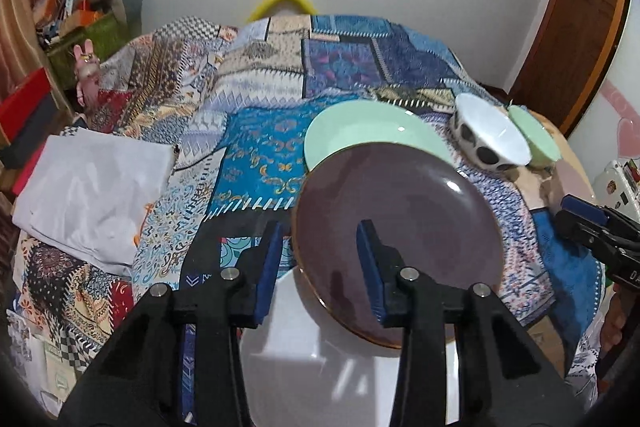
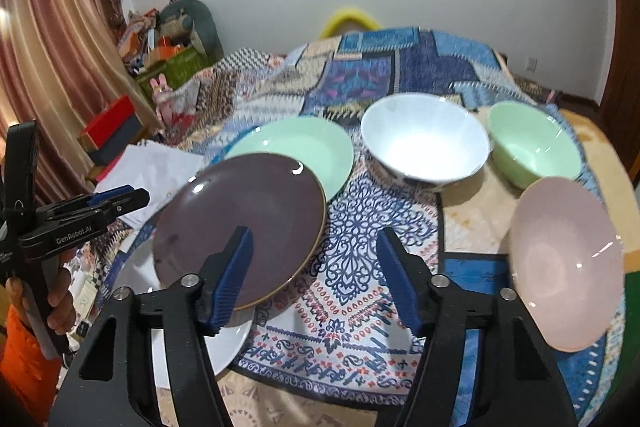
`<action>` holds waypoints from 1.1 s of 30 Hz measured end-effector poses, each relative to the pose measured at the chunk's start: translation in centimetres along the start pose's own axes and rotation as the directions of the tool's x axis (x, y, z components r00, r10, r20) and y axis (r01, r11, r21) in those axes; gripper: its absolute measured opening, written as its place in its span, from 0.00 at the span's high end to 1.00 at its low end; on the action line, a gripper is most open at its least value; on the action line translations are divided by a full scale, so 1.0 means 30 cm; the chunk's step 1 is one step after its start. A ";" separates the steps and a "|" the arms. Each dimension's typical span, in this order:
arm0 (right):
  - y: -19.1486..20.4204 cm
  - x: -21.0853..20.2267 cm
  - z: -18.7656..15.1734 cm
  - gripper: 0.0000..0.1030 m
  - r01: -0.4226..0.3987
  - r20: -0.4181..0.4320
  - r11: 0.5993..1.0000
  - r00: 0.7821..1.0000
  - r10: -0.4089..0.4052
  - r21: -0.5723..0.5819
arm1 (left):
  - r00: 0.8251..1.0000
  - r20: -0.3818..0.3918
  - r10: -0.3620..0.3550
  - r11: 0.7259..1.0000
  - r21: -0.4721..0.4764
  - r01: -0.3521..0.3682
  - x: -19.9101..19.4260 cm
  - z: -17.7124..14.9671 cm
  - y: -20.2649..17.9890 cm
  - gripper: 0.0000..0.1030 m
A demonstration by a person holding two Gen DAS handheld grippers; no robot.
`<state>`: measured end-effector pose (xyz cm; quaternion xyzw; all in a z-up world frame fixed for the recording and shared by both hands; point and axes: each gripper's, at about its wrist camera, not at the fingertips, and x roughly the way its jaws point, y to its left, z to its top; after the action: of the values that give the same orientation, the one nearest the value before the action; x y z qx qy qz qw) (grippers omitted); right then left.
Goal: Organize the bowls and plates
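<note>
A dark purple plate (image 1: 400,227) (image 2: 248,223) lies on a white plate (image 1: 320,355) (image 2: 208,339) and overlaps a mint green plate (image 1: 368,131) (image 2: 304,147) behind it. A white bowl with black spots (image 1: 488,135) (image 2: 424,143), a mint green bowl (image 1: 536,135) (image 2: 532,147) and a pink bowl (image 2: 568,267) stand to the right. My left gripper (image 1: 320,259) is open over the near edge of the purple plate. My right gripper (image 2: 316,275) is open above the cloth, its left finger (image 2: 232,267) over the purple plate's rim.
Everything rests on a patterned patchwork cloth (image 1: 256,163) (image 2: 360,219) over a round table. A folded white cloth (image 1: 92,191) lies at the left. Boxes and clutter (image 2: 160,47) stand by the curtain at the far left. A wooden door (image 1: 576,27) is at the right.
</note>
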<state>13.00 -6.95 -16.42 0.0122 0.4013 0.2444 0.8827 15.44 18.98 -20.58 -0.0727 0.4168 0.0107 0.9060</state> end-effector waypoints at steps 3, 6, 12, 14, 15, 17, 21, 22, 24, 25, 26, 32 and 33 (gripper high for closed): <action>0.002 0.043 -0.005 0.48 -0.004 -0.034 1.000 0.999 0.004 0.007 | 0.999 -0.035 -0.011 1.000 -0.011 0.011 0.055 0.012 0.040 0.65; 0.003 0.092 0.000 0.49 -0.003 -0.062 1.000 0.998 0.004 0.011 | 0.995 -0.091 -0.045 0.999 -0.027 0.043 0.113 0.023 0.069 0.68; -0.010 0.163 -0.014 0.59 -0.014 -0.124 0.999 0.992 0.019 0.041 | 0.985 -0.150 -0.082 0.996 -0.057 0.074 0.188 0.025 0.097 0.75; -0.016 0.178 -0.013 0.61 -0.018 -0.133 0.999 0.991 0.024 0.050 | 0.982 -0.156 -0.103 0.993 -0.065 0.094 0.198 0.025 0.100 0.76; -0.019 0.184 -0.013 0.63 -0.019 -0.137 0.998 0.990 0.026 0.053 | 0.981 -0.157 -0.111 0.993 -0.066 0.102 0.202 0.028 0.100 0.77; -0.024 0.194 -0.010 0.67 -0.026 -0.145 0.998 0.989 0.034 0.060 | 0.980 -0.159 -0.123 0.992 -0.061 0.114 0.207 0.032 0.097 0.80; -0.032 0.220 -0.012 0.75 -0.055 -0.165 0.994 0.984 0.069 0.089 | 0.977 -0.164 -0.133 0.991 -0.045 0.127 0.218 0.043 0.088 0.83; -0.034 0.220 -0.013 0.75 -0.064 -0.166 0.993 0.983 0.080 0.097 | 0.977 -0.165 -0.134 0.991 -0.039 0.129 0.220 0.044 0.086 0.83; -0.036 0.221 -0.014 0.77 -0.080 -0.168 0.991 0.981 0.098 0.111 | 0.976 -0.168 -0.139 0.990 -0.033 0.135 0.224 0.048 0.088 0.83; -0.034 0.221 -0.015 0.77 -0.087 -0.171 0.990 0.980 0.106 0.113 | 0.975 -0.170 -0.144 0.990 -0.031 0.140 0.227 0.050 0.090 0.83; -0.030 0.225 -0.015 0.78 -0.095 -0.177 0.989 0.978 0.114 0.112 | 0.973 -0.176 -0.150 0.989 -0.026 0.148 0.231 0.054 0.092 0.83; -0.023 0.222 -0.012 0.78 -0.084 -0.173 0.991 0.980 0.102 0.107 | 0.970 -0.195 -0.148 0.988 0.013 0.154 0.238 0.067 0.085 0.82; -0.020 0.223 -0.009 0.78 -0.081 -0.172 0.991 0.980 0.098 0.106 | 0.971 -0.195 -0.140 0.989 0.021 0.146 0.234 0.069 0.080 0.82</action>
<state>16.80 -4.58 -21.44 0.0520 0.4885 0.2640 0.8301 21.39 21.33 -24.87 -0.0872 0.4966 -0.0691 0.8608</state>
